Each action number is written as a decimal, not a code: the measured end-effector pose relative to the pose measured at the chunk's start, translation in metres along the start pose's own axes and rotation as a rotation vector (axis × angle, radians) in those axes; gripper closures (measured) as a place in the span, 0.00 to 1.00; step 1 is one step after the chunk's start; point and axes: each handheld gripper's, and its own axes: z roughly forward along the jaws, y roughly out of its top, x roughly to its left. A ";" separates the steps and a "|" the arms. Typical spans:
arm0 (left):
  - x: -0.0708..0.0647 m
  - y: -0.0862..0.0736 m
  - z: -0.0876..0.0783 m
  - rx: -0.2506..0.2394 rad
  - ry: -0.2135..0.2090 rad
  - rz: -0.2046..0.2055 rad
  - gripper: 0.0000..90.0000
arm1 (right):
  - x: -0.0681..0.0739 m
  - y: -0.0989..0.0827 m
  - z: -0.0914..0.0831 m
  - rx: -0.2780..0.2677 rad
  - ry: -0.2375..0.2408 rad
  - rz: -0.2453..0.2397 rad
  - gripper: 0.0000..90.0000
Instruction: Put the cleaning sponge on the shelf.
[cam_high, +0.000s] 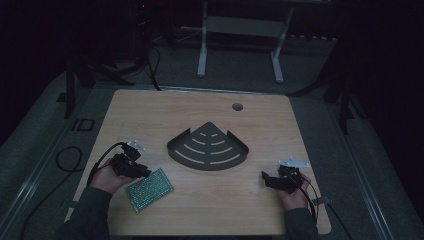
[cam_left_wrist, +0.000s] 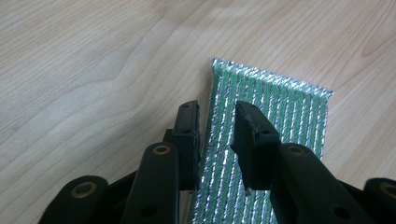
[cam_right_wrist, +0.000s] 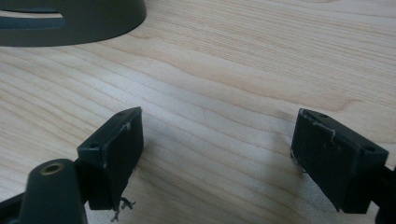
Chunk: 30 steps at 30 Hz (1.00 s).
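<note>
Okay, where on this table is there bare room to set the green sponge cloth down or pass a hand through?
Bare wood runs along the back of the table, behind the dark corner tray, and across the front middle between the green sponge cloth and the right gripper. It is crowded front left, where the left gripper sits at the cloth's edge.

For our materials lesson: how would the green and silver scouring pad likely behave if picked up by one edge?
The scouring pad lies thin and flat on the table, so it is probably light. Its woven, ribbed surface suggests it would flex rather than stay stiff, and grip well.

Left tool (cam_high: 142, 171) at green pad (cam_high: 149, 189) edge; right tool (cam_high: 266, 178) near dark fan-shaped tray (cam_high: 208, 148).
</note>
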 end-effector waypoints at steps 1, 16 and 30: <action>0.001 0.000 0.000 0.008 -0.002 0.003 0.79 | 0.000 0.000 0.000 0.000 0.000 0.000 0.18; 0.008 0.003 0.005 0.094 -0.036 0.035 0.82 | 0.000 0.000 0.000 0.000 0.000 0.000 0.18; 0.009 0.006 0.014 0.133 -0.053 0.048 0.81 | 0.000 0.000 0.000 0.000 0.000 0.000 0.18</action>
